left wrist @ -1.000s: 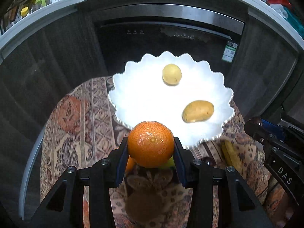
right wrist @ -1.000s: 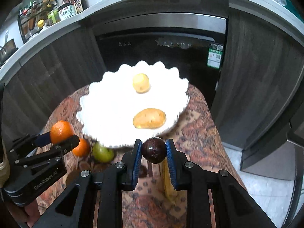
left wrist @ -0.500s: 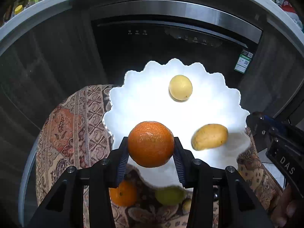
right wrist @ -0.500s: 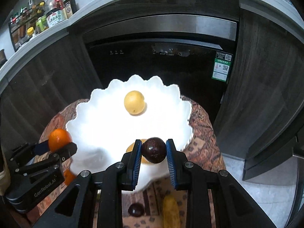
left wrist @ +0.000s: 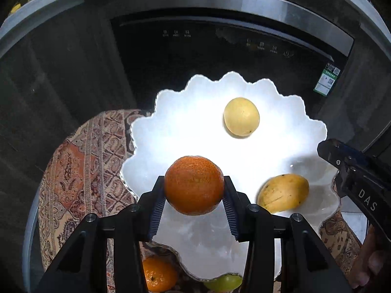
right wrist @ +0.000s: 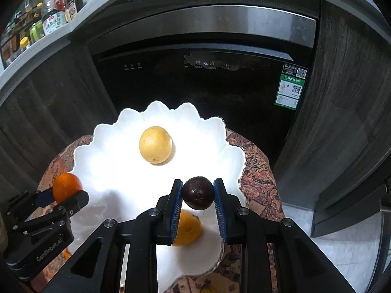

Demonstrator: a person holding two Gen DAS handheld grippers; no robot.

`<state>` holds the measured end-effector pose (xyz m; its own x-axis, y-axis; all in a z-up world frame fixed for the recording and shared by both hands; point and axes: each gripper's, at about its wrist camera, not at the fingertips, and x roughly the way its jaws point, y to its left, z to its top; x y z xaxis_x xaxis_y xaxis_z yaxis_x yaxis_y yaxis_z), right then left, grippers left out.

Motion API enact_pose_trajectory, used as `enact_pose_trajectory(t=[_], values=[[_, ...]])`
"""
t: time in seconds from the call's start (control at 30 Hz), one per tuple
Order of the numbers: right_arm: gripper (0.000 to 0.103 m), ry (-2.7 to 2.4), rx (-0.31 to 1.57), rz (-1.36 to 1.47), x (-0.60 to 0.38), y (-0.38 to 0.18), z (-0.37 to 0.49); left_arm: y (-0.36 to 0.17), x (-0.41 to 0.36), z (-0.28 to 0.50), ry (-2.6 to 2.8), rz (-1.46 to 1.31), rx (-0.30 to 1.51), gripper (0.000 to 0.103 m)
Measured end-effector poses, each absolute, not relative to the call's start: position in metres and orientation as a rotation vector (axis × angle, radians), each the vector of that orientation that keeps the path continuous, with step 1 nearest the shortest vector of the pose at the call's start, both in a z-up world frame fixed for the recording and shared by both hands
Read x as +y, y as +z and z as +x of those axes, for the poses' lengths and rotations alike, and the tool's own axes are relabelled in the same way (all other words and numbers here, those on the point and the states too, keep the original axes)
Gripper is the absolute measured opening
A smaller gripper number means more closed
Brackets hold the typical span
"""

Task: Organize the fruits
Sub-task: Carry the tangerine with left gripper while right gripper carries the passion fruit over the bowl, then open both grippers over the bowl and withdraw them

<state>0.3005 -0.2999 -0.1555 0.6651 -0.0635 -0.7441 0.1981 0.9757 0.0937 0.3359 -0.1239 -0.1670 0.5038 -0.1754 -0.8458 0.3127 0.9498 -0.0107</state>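
Patterned cloth (left wrist: pixel 80 171) carries the white plate (left wrist: pixel 185 127), dishwasher (right wrist: pixel 207 80) behind. I hold my left gripper (left wrist: pixel 194 193) clamped on an orange (left wrist: pixel 194 185) and my right gripper (right wrist: pixel 198 195) clamped on a dark fruit (right wrist: pixel 198 193), both above the plate.

Both views dim overall; cabinets and dishwasher door (right wrist: pixel 200 78) nearly black. Strong light falls from above onto the white plate (left wrist: pixel 195 127), which blows out ahead of each gripper, surface detail lost. Glare softer toward the plate's near rim, where grey shadows from the left gripper (left wrist: pixel 194 190) and right gripper (right wrist: pixel 198 193) fall. Small specular spot on the dark fruit (right wrist: pixel 198 192). Orange (left wrist: pixel 194 185) sharp, peel texture readable. Steel handle strip (left wrist: pixel 220 2) catches a dull sheen. Heavy fisheye bending: counter edge (right wrist: pixel 48 46) curves hard; corners vignette to black. Patterned cloth (left wrist: pixel 80 171) slightly soft.
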Motion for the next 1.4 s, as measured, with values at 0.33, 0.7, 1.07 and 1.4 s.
enact_pose_trajectory(t=[0.33,0.7,1.07,1.4], values=[[0.056,-0.187,0.802,0.164,-0.299,-0.15,0.295,-0.158,-0.123,0.329,-0.276,0.173,0.966,0.069],[0.066,-0.227,0.764,0.139,-0.294,-0.124,0.261,-0.124,-0.115,0.302,-0.25,0.173,0.901,0.082],[0.066,-0.224,0.715,0.124,-0.282,-0.085,0.211,-0.085,-0.102,0.255,-0.244,0.165,0.834,0.086],[0.066,-0.227,0.706,0.099,-0.272,-0.07,0.172,-0.074,-0.088,0.219,-0.243,0.154,0.826,0.086]])
